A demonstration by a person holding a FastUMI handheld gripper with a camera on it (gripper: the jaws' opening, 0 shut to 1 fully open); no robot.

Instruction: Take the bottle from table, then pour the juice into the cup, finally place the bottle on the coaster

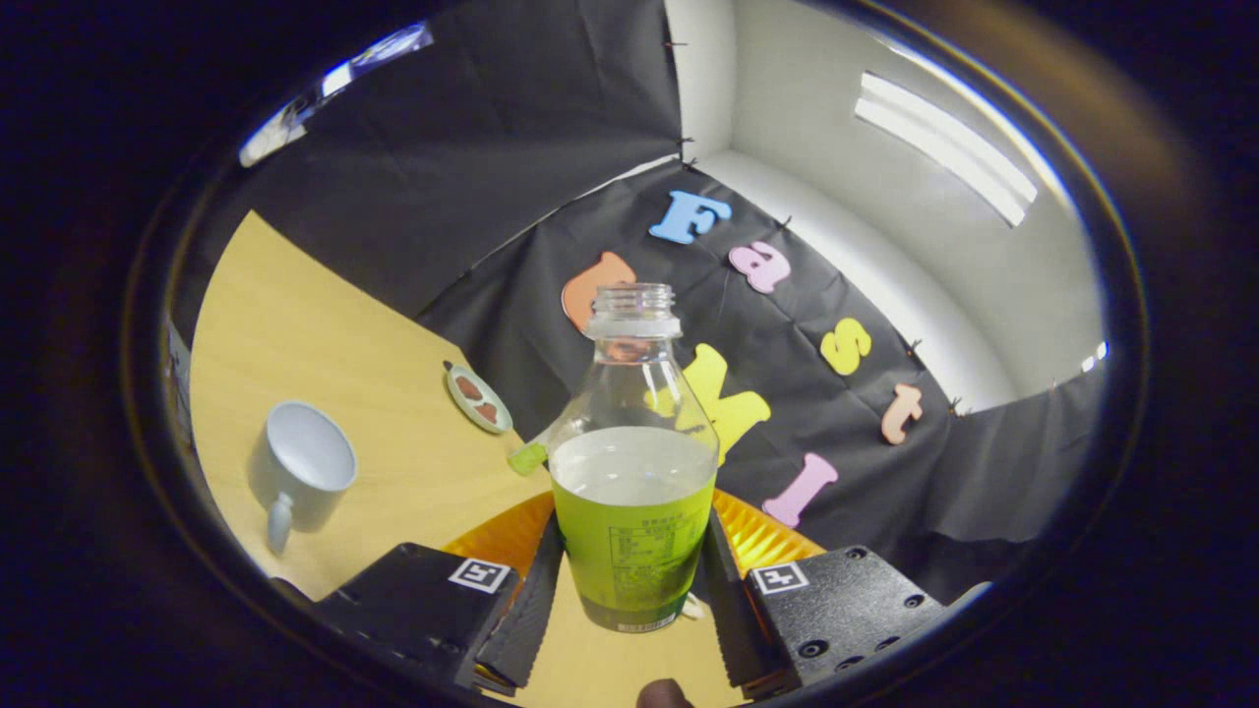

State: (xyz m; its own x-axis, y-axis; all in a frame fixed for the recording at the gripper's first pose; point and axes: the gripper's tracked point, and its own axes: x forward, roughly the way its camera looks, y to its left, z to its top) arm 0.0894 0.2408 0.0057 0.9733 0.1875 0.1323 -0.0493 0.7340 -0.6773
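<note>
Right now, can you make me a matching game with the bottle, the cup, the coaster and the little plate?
Things:
1. bottle
2. cup
3. coaster
4. little plate

Clues:
A. orange, under and behind the bottle
B. white, with a handle
C. between the hand-held gripper fingers, cap off
D. by the black cloth, beyond the cup

Pairs: 1-C, 2-B, 3-A, 4-D

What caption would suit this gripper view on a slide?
Claw shut on an uncapped clear plastic bottle of green juice, white mug waiting to one side on the wooden table.
</note>
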